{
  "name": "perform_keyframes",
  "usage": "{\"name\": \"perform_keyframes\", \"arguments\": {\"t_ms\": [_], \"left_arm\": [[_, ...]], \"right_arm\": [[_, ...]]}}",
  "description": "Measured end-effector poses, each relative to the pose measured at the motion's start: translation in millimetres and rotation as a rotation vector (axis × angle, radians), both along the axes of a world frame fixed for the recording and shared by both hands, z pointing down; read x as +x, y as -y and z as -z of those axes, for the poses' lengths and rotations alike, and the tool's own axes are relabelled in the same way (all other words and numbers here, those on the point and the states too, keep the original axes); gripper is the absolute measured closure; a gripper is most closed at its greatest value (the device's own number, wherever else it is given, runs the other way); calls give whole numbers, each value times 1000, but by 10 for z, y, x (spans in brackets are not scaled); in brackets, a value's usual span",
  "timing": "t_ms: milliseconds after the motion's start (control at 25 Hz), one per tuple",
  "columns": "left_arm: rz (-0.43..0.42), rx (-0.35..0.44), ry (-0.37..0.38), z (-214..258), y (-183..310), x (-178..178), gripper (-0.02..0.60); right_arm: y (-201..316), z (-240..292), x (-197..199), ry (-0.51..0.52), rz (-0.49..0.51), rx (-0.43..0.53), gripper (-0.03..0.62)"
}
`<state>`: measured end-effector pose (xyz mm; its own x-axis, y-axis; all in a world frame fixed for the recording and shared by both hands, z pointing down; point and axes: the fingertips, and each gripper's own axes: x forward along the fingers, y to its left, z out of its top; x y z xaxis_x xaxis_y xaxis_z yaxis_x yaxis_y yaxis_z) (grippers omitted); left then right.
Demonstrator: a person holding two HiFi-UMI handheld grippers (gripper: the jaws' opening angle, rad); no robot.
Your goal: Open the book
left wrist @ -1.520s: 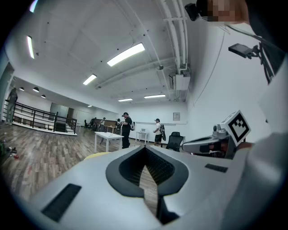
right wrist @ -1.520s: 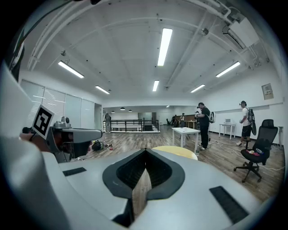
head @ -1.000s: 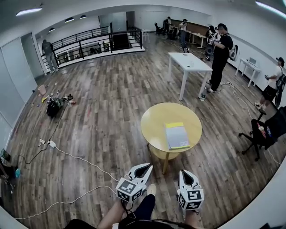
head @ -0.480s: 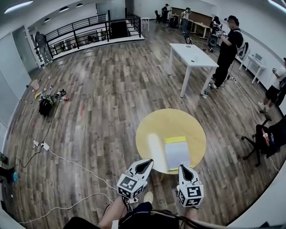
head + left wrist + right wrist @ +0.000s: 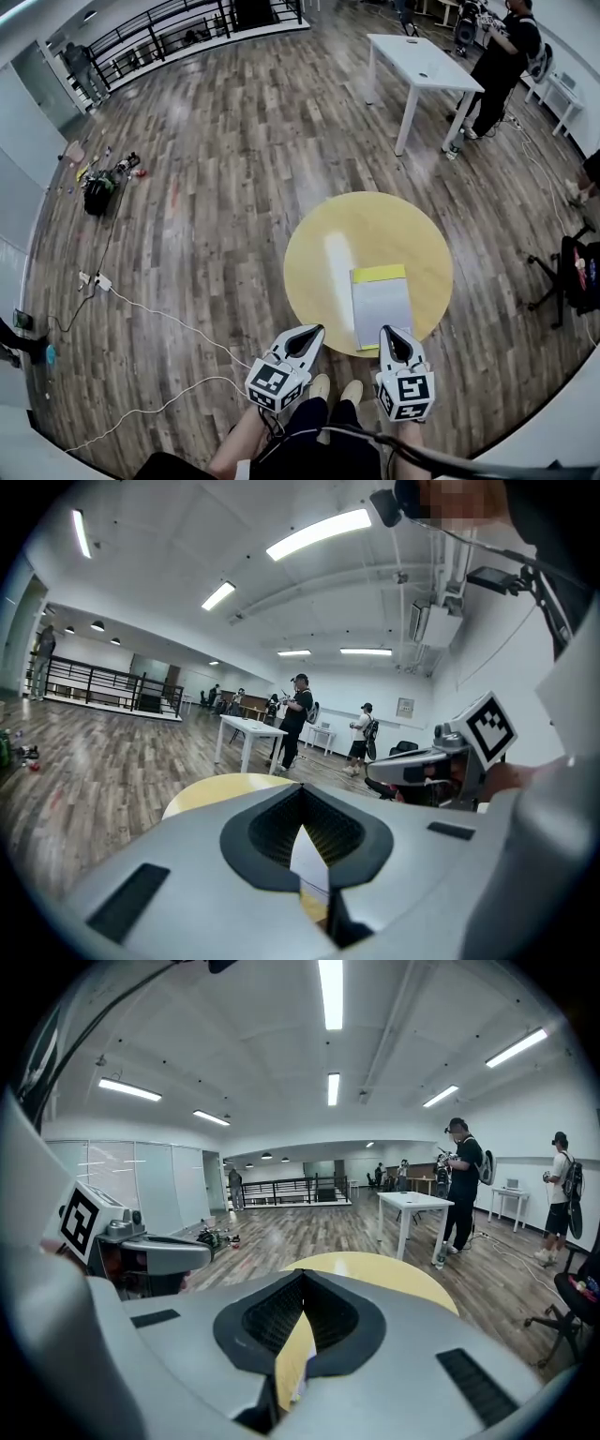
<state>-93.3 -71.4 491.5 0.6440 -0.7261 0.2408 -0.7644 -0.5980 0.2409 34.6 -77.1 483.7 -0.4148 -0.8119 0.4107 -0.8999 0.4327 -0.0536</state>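
Book is lying closed near the front edge of the round yellow tabletop. Left tongs and right tongs are hovering just short of it, both pinched together and empty. Risk imo: closed tips nudging the cover could be sliding the whole book around instead of lifting it.

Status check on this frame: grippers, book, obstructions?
Left gripper and right gripper shut, empty, at table's near edge. Book closed, flat on round table. Nothing on its cover.
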Motion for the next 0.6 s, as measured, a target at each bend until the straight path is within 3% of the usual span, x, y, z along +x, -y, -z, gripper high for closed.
{"name": "perform_keyframes", "arguments": {"t_ms": [280, 600], "left_arm": [[14, -63, 2, -306, 57, 53, 586], [45, -184, 6, -996, -56, 12, 586]], "right_arm": [[43, -336, 19, 6, 25, -72, 597], [-103, -1109, -49, 6, 53, -206, 597]]}}
